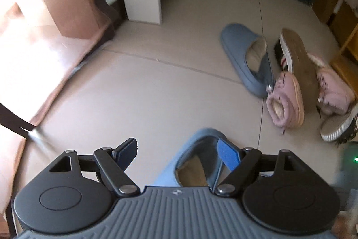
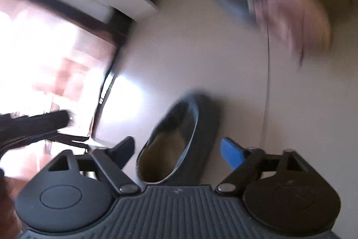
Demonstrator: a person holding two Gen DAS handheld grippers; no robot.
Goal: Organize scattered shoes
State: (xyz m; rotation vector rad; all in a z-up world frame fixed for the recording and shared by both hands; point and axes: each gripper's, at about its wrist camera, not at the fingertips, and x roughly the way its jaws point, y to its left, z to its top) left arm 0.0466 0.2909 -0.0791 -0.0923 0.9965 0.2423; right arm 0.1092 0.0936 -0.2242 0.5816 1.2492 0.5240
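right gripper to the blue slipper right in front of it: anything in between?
Nothing visible. The right gripper is open, and the blue slipper lies on bare floor directly ahead, framed between the fingers. The other shoes sit farther off, blurred. Whether the pads touch it, the view does not show.

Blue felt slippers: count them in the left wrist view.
2. One blue felt slipper lies on the floor beside the pink fuzzy slippers; the other blue slipper sits directly below the camera. More may be out of frame.
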